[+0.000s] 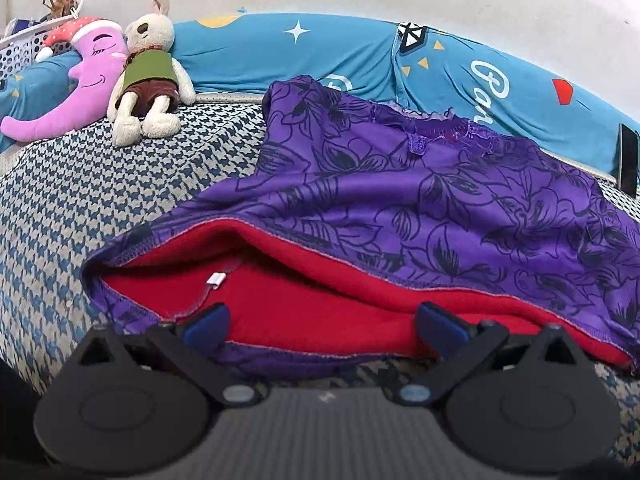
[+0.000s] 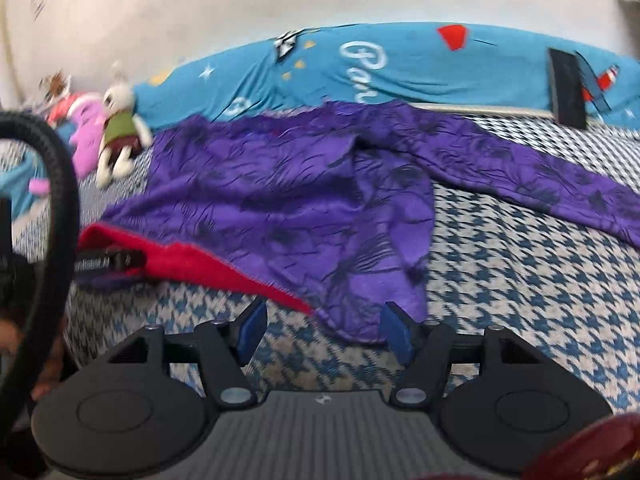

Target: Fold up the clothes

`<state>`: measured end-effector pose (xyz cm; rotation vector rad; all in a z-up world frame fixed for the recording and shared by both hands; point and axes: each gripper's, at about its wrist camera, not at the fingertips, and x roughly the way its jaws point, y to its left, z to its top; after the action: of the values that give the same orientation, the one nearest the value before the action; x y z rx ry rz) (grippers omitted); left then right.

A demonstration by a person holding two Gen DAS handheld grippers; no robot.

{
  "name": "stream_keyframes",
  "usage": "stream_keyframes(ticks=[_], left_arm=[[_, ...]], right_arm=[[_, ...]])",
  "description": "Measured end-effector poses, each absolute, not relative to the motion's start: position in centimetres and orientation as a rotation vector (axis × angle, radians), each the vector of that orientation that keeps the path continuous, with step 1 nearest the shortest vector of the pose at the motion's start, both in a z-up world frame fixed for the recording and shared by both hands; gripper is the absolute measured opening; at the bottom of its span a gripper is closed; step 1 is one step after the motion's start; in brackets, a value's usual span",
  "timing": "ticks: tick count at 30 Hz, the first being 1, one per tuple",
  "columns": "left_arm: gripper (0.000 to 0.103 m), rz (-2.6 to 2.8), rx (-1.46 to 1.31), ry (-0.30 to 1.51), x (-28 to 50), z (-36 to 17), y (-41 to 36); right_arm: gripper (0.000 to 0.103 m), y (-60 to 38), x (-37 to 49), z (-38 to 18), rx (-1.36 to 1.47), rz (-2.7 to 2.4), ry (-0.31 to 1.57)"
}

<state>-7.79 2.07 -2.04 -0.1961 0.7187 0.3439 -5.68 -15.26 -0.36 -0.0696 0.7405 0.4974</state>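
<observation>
Bed (image 1: 120,200) with houndstooth cover: purple floral top (image 1: 420,200) spread flat, red lining showing; rabbit plush (image 1: 146,64) and pink moon plush (image 1: 80,80) by blue bolster (image 1: 320,56).

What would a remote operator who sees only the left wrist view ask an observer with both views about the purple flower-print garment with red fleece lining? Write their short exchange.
Operator: Where is the right gripper?
Observer: The right gripper is open, with its fingers on either side of the near right corner of the purple flower-print garment.
Operator: Is the sleeve on that side folded in?
Observer: No. The long purple sleeve lies stretched out to the right across the blue-and-white houndstooth bed cover.
</observation>
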Motion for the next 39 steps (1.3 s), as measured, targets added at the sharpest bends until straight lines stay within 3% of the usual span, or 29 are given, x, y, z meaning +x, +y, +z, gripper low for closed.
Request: stream_keyframes(ticks=[7, 9, 11, 15, 29, 39], left_arm=[[0.103, 0.319, -0.185, 0.726, -7.6, -2.2, 1.5], [0.103, 0.312, -0.182, 0.727, -7.6, -2.2, 1.4], [0.103, 0.305, -0.179, 0.729, -7.6, -2.2, 1.3], [0.103, 0.303, -0.180, 0.728, -7.6, -2.2, 1.3], [0.103, 0.306, -0.167, 0.732, -5.5, -2.1, 1.4], [0.103, 0.301, -0.119, 0.732, -2.0, -2.0, 1.4]], right_arm=[[0.063, -12.3, -5.4, -2.1, -0.275, 0.466, 0.712], [0.050, -11.8, -5.3, -2.4, -0.316, 0.438, 0.699], [0.025, -11.9, -4.8, -2.2, -0.301, 0.422, 0.700], [0.011, -12.8, -4.3, -0.9, -0.201, 0.404, 0.668], [0.008, -12.6, 0.6, 4.8, -0.048, 0.410, 0.511], [0.008, -12.3, 6.3, 5.2, -0.003, 0.402, 0.493]])
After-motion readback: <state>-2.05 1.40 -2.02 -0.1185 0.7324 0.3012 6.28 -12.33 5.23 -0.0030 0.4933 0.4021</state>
